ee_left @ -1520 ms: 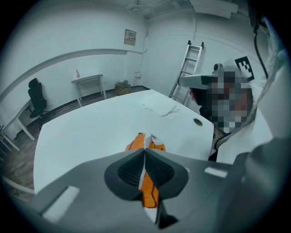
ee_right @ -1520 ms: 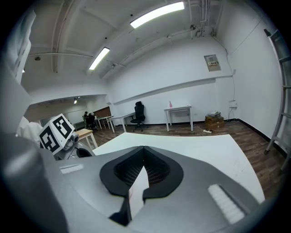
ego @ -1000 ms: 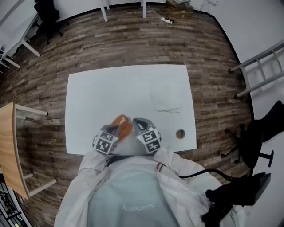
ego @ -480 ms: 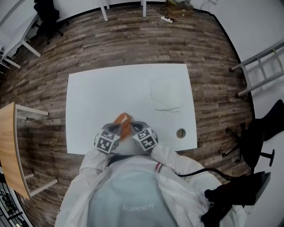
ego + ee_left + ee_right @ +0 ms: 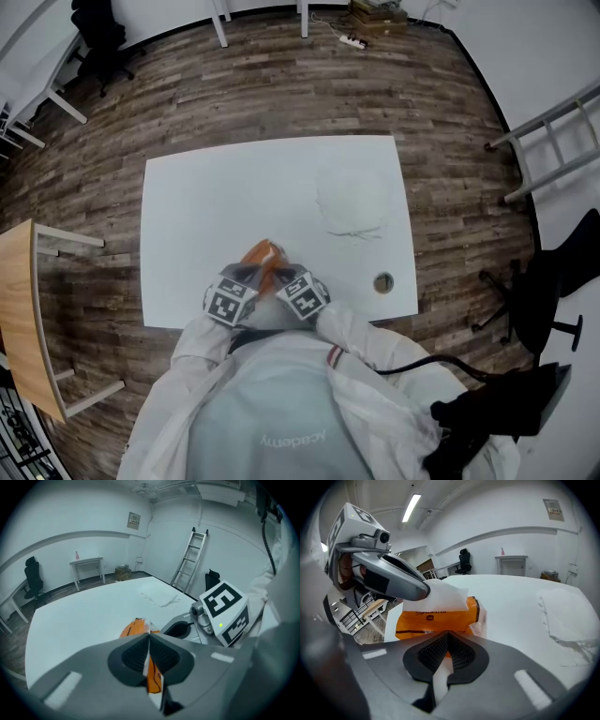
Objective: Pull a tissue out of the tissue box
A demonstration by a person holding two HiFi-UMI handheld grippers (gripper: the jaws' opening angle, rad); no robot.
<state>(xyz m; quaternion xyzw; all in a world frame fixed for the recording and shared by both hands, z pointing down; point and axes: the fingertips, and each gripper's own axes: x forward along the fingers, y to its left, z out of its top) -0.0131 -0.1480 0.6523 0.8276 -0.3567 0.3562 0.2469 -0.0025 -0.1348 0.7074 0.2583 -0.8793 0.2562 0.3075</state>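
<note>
An orange tissue pack (image 5: pixel 262 253) lies near the table's front edge, with a white tissue (image 5: pixel 443 594) sticking out of its top. My left gripper (image 5: pixel 149 637) is shut, and a strip of the pack's (image 5: pixel 134 627) orange and white wrapper shows pinched between its pads. In the right gripper view its tip (image 5: pixel 421 590) sits at the pack's top left corner. My right gripper (image 5: pixel 448 637) is just in front of the pack (image 5: pixel 436 619) with its jaws together. Only a pale strip shows in the gap below the pads.
Loose white tissues (image 5: pixel 352 202) lie spread on the white table (image 5: pixel 206 206) at the right, also ahead on the right in the right gripper view (image 5: pixel 569 616). A round hole (image 5: pixel 382 281) sits near the front right corner. A wooden table (image 5: pixel 23 309) stands at the left, a ladder (image 5: pixel 553 141) at the right.
My right gripper has come down and to the left, closing in on the pack beside the left gripper. The left gripper and the pack have stayed put.
</note>
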